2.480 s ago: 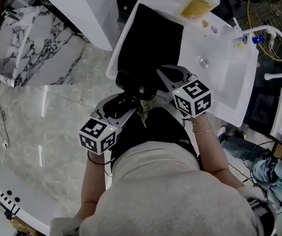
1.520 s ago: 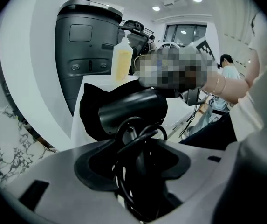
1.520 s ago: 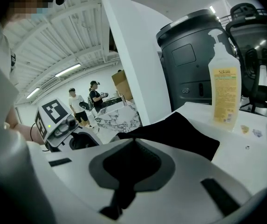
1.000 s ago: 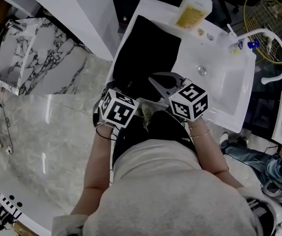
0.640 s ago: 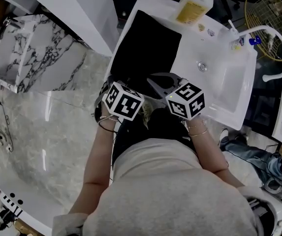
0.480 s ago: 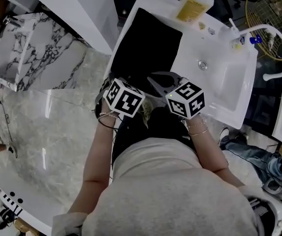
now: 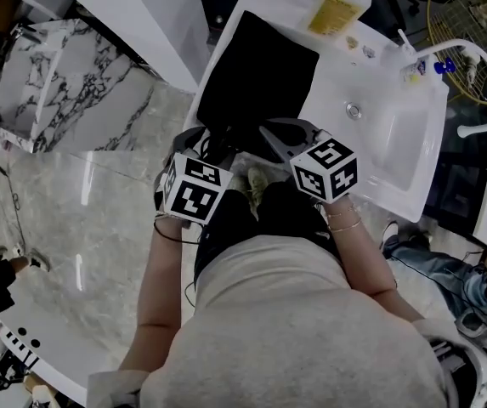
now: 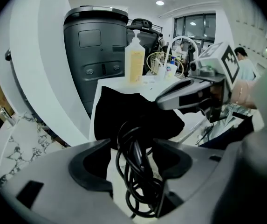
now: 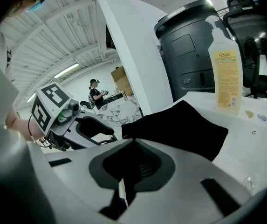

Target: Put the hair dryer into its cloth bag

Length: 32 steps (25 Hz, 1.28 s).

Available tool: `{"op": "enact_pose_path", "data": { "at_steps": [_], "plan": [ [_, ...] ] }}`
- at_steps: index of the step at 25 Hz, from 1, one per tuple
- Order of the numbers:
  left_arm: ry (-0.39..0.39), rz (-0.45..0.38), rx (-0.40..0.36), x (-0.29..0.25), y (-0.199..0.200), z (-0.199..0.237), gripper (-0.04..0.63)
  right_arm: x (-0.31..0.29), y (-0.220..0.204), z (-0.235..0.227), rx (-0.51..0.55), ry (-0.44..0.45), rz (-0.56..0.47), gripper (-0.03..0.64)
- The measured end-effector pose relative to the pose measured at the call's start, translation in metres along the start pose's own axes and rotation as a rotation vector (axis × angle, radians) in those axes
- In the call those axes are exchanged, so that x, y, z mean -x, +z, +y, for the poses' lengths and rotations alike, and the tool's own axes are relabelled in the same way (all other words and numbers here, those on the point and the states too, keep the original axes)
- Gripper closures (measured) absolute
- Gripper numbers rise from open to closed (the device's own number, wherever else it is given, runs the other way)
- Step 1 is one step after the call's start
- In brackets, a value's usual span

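Over the white sink counter [image 7: 328,75], the head view shows the left gripper [image 7: 201,147] drawn back toward the person since half a second ago, and the hair dryer's body is lost in shadow. Left gripper view: its fingers, just opening, are spread around the coiled cord [image 8: 136,157], with the cloth bag [image 8: 124,111] just beyond. Right gripper view: the right gripper [image 9: 132,146] has its fingers pressed together before the bag.

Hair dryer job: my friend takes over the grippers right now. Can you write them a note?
Left gripper: fingers have just been opening, now wide; coiled black cord loose between them.
Right gripper: fingers shut by the near edge of the cloth bag; whether they pinch it is unclear.
Cloth bag: flat on the white counter.
Left to do: cord is outside the bag; dryer body not made out.
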<state>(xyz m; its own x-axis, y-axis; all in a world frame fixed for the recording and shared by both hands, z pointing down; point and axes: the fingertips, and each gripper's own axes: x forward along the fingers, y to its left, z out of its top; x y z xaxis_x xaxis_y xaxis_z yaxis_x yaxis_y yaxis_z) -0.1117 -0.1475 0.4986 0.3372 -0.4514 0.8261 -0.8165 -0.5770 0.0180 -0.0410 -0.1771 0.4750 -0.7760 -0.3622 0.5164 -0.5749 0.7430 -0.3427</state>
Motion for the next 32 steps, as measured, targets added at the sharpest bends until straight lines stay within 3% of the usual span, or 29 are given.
{"op": "enact_pose_path", "data": {
  "at_steps": [7,11,20,23,29,32],
  "plan": [
    [-0.049,0.055,0.032,0.013,-0.039,-0.005,0.337,0.002,0.008,0.004,-0.003,0.013,-0.033,0.607],
    [-0.087,0.043,0.119,0.013,-0.049,-0.007,0.339,0.001,0.009,0.004,-0.003,0.01,-0.031,0.607],
    [-0.124,0.047,0.157,0.001,-0.046,-0.015,0.339,-0.003,0.009,0.005,-0.007,0.008,-0.028,0.607],
    [-0.118,0.053,0.155,0.001,-0.044,-0.013,0.378,-0.004,0.01,0.007,-0.005,0.01,-0.03,0.607],
    [-0.093,-0.031,0.196,0.007,-0.022,-0.005,0.405,-0.007,0.012,0.01,-0.002,0.02,-0.029,0.607],
    [-0.076,-0.041,0.176,0.003,-0.012,0.0,0.416,-0.007,0.013,0.011,-0.005,0.023,-0.034,0.607]
  ]
}}
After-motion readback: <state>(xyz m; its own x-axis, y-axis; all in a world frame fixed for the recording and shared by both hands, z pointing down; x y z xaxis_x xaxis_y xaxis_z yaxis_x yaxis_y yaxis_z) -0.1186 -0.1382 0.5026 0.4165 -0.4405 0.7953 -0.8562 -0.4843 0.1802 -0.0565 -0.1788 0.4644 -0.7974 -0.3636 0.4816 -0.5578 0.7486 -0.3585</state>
